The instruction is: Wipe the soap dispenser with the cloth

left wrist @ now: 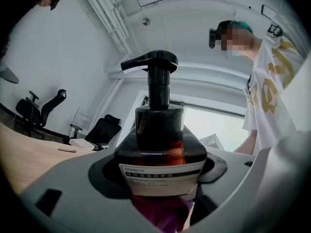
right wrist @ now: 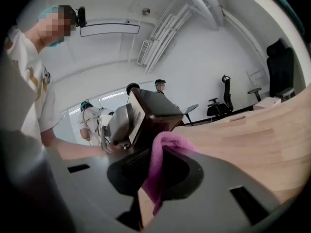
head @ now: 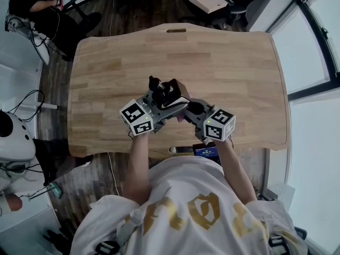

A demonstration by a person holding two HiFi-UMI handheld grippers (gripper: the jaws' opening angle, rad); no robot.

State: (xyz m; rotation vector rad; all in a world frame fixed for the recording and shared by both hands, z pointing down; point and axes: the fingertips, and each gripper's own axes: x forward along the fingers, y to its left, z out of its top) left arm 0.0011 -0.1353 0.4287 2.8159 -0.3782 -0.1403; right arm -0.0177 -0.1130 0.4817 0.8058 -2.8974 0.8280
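Observation:
A dark amber soap dispenser (left wrist: 163, 149) with a black pump and a white label sits gripped between the jaws of my left gripper (left wrist: 163, 186), tilted above the wooden table (head: 234, 62). In the head view the dispenser (head: 166, 93) is held over the table's front middle by the left gripper (head: 159, 104). My right gripper (head: 188, 112) comes in from the right, shut on a pink cloth (right wrist: 158, 171). The cloth (left wrist: 160, 212) lies right under the bottle's base. In the right gripper view the right gripper (right wrist: 155, 178) faces the left gripper's body (right wrist: 129, 123) close ahead.
A seated person (head: 32, 7) and cables (head: 26, 102) are on the floor at the left. A white box (head: 210, 2) lies beyond the table's far edge. Office chairs (left wrist: 41, 108) stand by the wall. Windows (head: 313, 52) run along the right.

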